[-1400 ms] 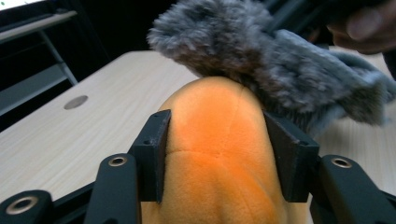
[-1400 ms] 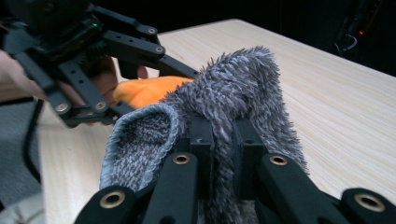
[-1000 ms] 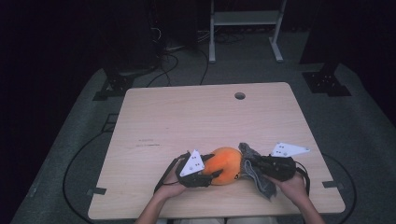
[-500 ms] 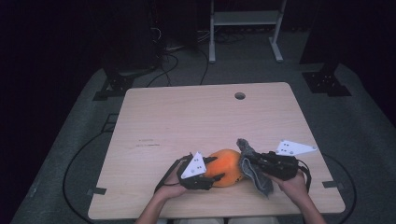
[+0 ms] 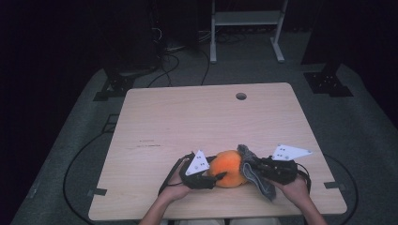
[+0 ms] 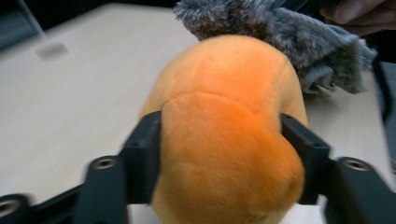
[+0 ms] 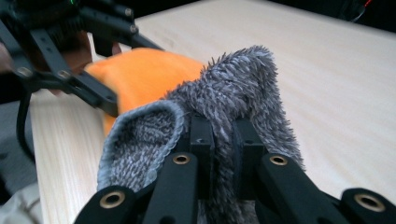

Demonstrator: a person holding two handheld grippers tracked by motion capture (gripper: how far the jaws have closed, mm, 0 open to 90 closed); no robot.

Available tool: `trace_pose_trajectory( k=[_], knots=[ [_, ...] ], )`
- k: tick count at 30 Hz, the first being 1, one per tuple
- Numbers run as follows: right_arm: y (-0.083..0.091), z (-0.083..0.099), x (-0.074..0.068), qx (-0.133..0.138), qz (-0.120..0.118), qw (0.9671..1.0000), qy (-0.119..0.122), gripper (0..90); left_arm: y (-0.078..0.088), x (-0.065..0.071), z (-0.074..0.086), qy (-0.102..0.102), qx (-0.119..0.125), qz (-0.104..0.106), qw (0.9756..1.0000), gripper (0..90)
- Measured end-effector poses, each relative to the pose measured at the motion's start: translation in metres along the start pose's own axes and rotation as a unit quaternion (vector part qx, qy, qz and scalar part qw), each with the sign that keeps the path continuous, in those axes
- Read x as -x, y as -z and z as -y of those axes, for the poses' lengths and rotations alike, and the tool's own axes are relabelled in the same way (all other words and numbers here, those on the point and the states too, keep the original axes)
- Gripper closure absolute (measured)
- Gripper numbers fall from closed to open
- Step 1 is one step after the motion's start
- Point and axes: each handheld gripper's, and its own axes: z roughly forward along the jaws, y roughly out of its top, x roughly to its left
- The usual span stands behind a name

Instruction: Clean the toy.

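Note:
An orange plush toy [image 5: 227, 168] lies near the table's front edge. My left gripper [image 5: 217, 178] comes at it from the left. In the left gripper view its jaws press into both sides of the toy [image 6: 224, 102], and they have just closed a little further on it. A grey fuzzy cloth [image 5: 261, 183] drapes against the toy's right side. My right gripper [image 5: 256, 169] is shut on it. In the right gripper view the pinched fold of cloth [image 7: 238, 79] stands up between the two jaws [image 7: 223, 135], with the toy [image 7: 144, 70] behind it.
The light wooden table [image 5: 211, 117] has a round cable hole [image 5: 241, 96] near its far edge. Both hands sit close to the front edge. A white metal frame [image 5: 246, 18] and cables lie on the dark floor beyond.

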Motion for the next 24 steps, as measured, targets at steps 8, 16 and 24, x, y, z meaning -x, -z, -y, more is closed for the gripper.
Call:
trace_pose_trajectory(
  k=[8, 16, 24],
  knots=[
    [-0.013, -0.002, -0.005, -0.01, 0.0, 0.9998, 0.018, 80.9, -0.004, -0.01, 0.006, 0.049, -0.012, 0.004, 0.9987, 15.2],
    [-0.001, -0.022, -0.024, -0.002, 0.006, 0.9977, 0.068, 80.9, -0.004, 0.003, 0.001, -0.033, 0.005, -0.004, 0.9994, 37.2],
    [-0.019, -0.032, -0.046, -0.022, -0.021, 0.993, 0.114, 80.9, -0.005, 0.01, 0.003, -0.081, -0.012, 0.01, 0.9966, 37.4]
  ],
)
